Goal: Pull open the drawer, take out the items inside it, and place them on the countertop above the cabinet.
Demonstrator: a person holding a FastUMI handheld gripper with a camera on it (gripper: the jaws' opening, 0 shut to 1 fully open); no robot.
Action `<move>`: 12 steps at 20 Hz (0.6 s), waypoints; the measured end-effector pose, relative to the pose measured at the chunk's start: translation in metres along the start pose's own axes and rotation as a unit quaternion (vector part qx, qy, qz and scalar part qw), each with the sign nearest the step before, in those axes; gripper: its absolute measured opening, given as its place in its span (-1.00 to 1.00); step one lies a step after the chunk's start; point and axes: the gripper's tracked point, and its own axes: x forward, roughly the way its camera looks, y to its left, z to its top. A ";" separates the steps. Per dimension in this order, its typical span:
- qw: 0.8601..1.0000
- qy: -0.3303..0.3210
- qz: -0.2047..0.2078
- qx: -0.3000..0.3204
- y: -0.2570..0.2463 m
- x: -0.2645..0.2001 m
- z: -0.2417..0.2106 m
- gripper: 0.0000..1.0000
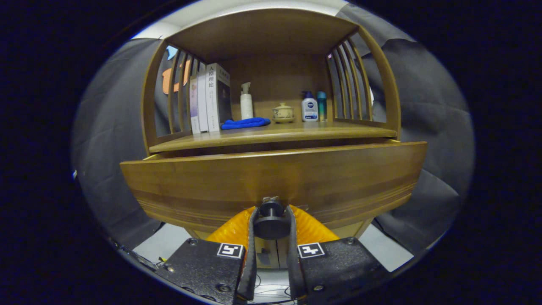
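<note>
A wooden cabinet's drawer front (275,178) stands right in front of me, drawn out a little from under the countertop (271,134). Its dark round knob (271,220) sits between my two fingers, and my gripper (271,216) is shut on it from both sides. The drawer's inside is hidden behind its front panel. The countertop is the wooden shelf just above the drawer, under a curved wooden hood with slatted sides.
On the countertop stand three upright books (209,99) at the left, a folded blue cloth (245,123), a white spray bottle (246,101), a small lidded ceramic jar (283,112), a white pump bottle (309,108) and a teal bottle (322,106). Black cloth hangs on both sides.
</note>
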 end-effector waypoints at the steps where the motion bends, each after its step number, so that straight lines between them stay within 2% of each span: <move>1: 1.000 -0.005 -0.002 -0.007 0.000 -0.009 -0.003 -0.32; 3: 1.000 -0.007 -0.006 -0.010 -0.003 -0.026 -0.014 -0.32; 7: 0.999 -0.005 0.013 -0.031 0.000 -0.056 -0.030 -0.33; 9: 0.999 -0.002 0.024 -0.047 0.002 -0.057 -0.031 -0.33; 12: 0.998 0.009 0.039 -0.044 0.001 -0.081 -0.044 -0.33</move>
